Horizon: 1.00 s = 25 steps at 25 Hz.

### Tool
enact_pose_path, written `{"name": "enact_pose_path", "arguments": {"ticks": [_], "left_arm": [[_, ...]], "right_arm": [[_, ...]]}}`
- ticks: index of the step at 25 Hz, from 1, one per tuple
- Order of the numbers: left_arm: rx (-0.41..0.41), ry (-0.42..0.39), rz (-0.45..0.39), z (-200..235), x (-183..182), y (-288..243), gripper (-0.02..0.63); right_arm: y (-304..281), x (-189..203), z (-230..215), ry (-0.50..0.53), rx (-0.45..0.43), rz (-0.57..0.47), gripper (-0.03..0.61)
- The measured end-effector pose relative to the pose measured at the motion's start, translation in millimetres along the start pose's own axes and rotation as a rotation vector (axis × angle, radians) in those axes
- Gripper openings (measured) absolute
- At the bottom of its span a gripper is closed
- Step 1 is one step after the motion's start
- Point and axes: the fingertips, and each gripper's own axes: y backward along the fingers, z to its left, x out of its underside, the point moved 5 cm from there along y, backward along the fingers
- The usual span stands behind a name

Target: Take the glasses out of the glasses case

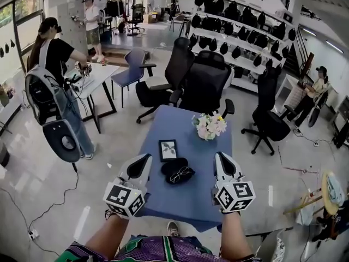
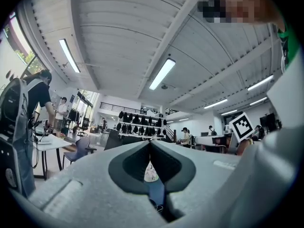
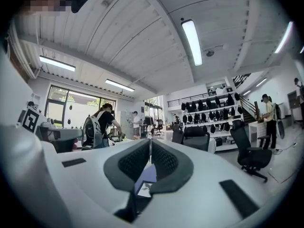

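Note:
A black glasses case (image 1: 171,167) lies open on the blue table (image 1: 191,198), between my two grippers. Dark-framed glasses (image 1: 182,174) rest in its right half. My left gripper (image 1: 146,158) hovers just left of the case, its jaws closed together on nothing. My right gripper (image 1: 219,156) hangs to the right of the case, a little farther off, also shut and empty. In the left gripper view the gripper (image 2: 150,144) has its tips touching. The right gripper view shows that gripper (image 3: 150,142) likewise shut.
A small framed picture (image 1: 168,149) lies just beyond the case, and a bunch of flowers (image 1: 209,126) stands at the table's far right. Black office chairs (image 1: 204,86) stand behind the table. A person with a backpack (image 1: 52,91) stands at a desk on the left.

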Motion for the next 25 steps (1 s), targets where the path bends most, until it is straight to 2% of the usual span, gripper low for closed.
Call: {"name": "enact_pose_path", "arguments": {"ticks": [3, 9, 17, 25], "left_arm": [[-0.012, -0.012, 0.0, -3, 0, -10, 0.015], [-0.022, -0.002, 0.01, -13, 3, -22, 0.015], [-0.016, -0.008, 0.031, -34, 22, -32, 0.015], [-0.071, -0.005, 0.061, -29, 39, -45, 0.015]], "right_arm": [[-9, 3, -8, -0.008, -0.045, 0.009, 0.016], [-28, 20, -18, 0.011, -0.143, 0.07, 0.092], [-50, 71, -29, 0.044, -0.206, 0.167, 0.092], [-76, 137, -27, 0.062, -0.323, 0.315, 0.092]]}}
